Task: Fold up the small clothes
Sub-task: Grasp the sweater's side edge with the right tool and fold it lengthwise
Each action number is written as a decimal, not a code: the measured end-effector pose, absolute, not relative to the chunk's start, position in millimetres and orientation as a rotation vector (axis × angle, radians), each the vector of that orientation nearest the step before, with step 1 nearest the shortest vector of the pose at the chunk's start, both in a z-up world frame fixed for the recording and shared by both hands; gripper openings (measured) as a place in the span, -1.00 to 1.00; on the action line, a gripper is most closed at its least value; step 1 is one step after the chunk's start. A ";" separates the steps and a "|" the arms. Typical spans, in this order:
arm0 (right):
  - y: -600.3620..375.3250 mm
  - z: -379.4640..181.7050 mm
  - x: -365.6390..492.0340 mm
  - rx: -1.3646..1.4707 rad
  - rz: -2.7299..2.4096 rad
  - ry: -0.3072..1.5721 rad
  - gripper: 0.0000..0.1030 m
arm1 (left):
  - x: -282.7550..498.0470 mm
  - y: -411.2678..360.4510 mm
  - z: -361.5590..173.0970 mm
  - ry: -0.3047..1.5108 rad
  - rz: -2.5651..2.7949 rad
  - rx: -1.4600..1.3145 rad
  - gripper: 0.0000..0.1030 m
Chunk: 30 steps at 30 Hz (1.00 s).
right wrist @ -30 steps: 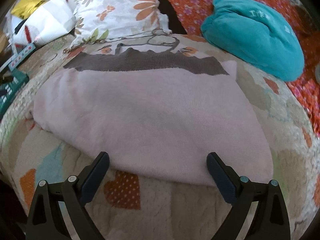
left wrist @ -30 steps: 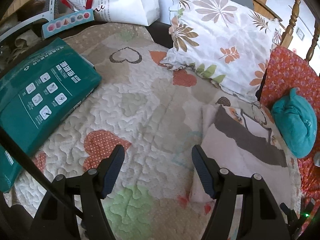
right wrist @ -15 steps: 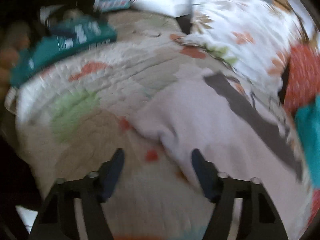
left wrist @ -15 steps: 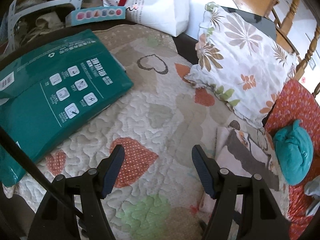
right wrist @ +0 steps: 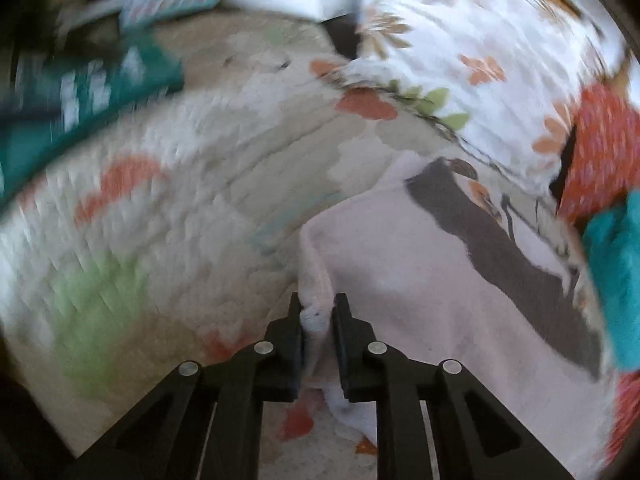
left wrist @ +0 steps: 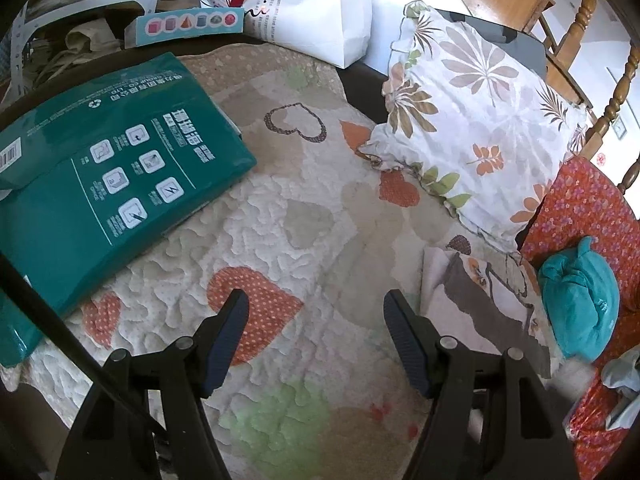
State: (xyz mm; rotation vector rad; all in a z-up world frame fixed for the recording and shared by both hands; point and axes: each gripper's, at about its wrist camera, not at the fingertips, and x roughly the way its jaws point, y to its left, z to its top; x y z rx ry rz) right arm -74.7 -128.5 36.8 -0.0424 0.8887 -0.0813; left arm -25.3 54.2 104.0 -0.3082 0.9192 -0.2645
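1. Bed quilt [left wrist: 304, 216], white with heart patches, is the work surface; a big bare stretch of it lies in front of the left gripper.
2. Leaf-print pillow [left wrist: 476, 120] at the head end, green printed package [left wrist: 100, 184] on the left edge, white shopping bag [left wrist: 304, 4] behind. None are part of the task.
3. Pale pink garment [right wrist: 420, 280] with a grey band and cartoon print lies on the quilt just below the pillow, on the right side. It looks folded into a compact rectangle already, edges roughly squared, though the right wrist view is motion-blurred so crease detail is unclear.
4. Teal bundle [left wrist: 578, 308] sits on the red floral cloth [left wrist: 588, 208] just beside the garment; judged a second small item already rolled or balled, can't tell for sure.
5. Right gripper [right wrist: 318, 316] is clamped narrow on the garment's near-left corner edge, fabric pinched between the jaws.
6. Left gripper [left wrist: 316, 324] hovers over bare quilt, jaws spread wide, holding nothing, near the garment but apart from it.
7. Progress judgement: late stage for this piece. Left to do: one more fold or a shift aside to the pile, then release.
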 end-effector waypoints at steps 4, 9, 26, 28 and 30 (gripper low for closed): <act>-214.2 82.5 -106.9 0.250 -0.118 0.776 -0.75 | -33.2 26.6 106.8 0.910 -0.298 -0.257 0.34; -346.6 100.8 -205.1 0.570 -0.251 0.649 -0.88 | -50.1 -31.8 104.5 0.937 -0.419 -0.171 0.34; -427.9 41.9 -356.4 0.576 -0.541 0.766 -0.60 | -140.3 -210.3 62.6 1.011 -0.767 0.142 0.34; -437.4 56.2 -361.8 0.559 -0.560 0.722 -0.37 | -142.8 -218.9 57.6 1.018 -0.785 0.148 0.34; -451.3 67.2 -353.3 0.546 -0.555 0.698 -0.16 | -145.6 -227.3 55.2 1.016 -0.805 0.151 0.34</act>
